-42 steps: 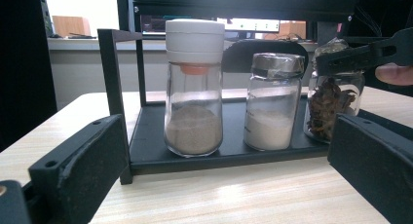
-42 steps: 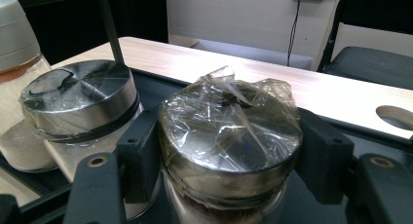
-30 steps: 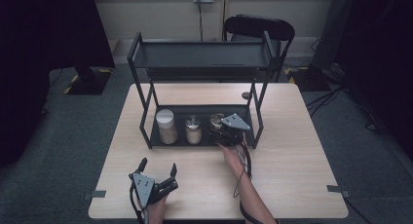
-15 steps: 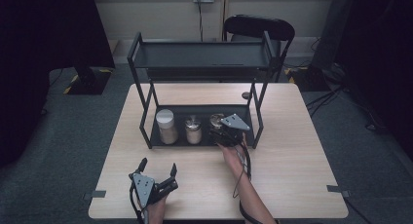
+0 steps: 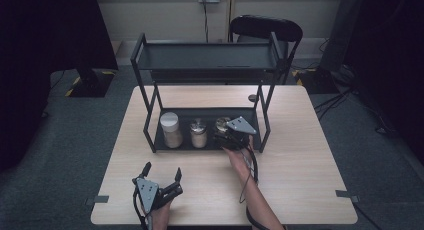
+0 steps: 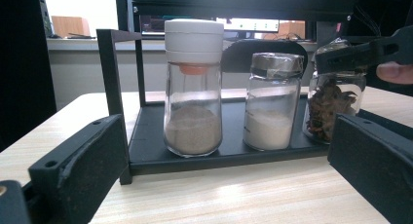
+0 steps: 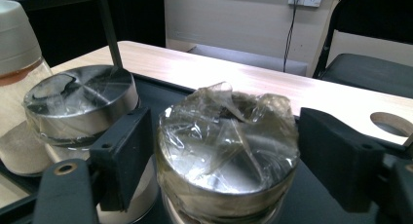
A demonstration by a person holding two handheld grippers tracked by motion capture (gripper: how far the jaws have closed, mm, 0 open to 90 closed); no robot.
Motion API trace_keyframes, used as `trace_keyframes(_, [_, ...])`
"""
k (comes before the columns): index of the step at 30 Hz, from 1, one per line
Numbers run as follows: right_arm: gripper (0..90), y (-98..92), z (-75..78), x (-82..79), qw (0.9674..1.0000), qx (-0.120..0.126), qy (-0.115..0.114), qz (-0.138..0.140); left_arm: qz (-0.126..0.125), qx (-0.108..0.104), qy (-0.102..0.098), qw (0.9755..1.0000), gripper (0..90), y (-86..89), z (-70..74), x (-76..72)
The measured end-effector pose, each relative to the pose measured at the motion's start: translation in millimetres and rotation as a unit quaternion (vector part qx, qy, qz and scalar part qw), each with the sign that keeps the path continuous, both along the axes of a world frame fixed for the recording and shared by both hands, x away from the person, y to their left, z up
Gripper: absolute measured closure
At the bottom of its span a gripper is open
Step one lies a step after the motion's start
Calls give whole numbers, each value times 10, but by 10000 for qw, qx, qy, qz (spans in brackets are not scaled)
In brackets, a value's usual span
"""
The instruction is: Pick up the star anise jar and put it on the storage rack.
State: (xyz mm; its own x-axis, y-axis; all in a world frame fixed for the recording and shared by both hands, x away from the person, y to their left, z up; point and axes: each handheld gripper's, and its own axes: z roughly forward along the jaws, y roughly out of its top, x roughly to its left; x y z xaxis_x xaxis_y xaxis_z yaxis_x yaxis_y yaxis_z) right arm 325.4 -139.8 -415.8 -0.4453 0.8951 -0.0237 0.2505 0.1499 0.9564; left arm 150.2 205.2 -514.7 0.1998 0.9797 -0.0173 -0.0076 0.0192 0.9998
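Wooden table (image 5: 300, 155), black two-tier rack (image 5: 205, 65): jar delivered.
Right gripper (image 7: 219, 151) jaws have just been opening, straddling the film-topped spice jar (image 7: 226, 146) unclamped; left gripper (image 5: 161, 176) waits, parted.

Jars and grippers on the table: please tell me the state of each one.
White-capped jar: upright, capped, part full of powder.
Middle jar: upright, lid wrapped.
Right jar: upright, wrapped lid, between open pads.
Right gripper: jaws just opened, pads off the lid.
Left gripper: open, holding nothing.

Black two-jaw left gripper (image 5: 161, 177) and right gripper (image 5: 226, 135), each topped by a grey triangular plate, trailing black cables
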Motion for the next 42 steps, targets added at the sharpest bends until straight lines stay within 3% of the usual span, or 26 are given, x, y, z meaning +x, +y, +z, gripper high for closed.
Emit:
trace_keyframes(5, [39, 19, 8, 6, 10000, 36, -19, -17, 0, 2, 3, 10000, 3, 0, 1, 0])
trace_keyframes(8, [6, 48, -10, -11, 9999, 15, -89, -86, 0, 0, -2, 10000, 3, 0, -1, -1])
trace_keyframes(14, [3, 42, -21, -24, 9998, 60, -123, -107, 1, 1, -2, 10000, 3, -1, -1, -1])
trace_keyframes(21, [0, 62, -17, -47, 9997, -63, -190, -148, 4, 2, 0, 10000, 3, -2, 0, -1])
trace_keyframes(42, [7, 2, -3, -156, 9990, 54, -374, -223, -6, 10, 5, 10000, 3, 1, 3, 1])
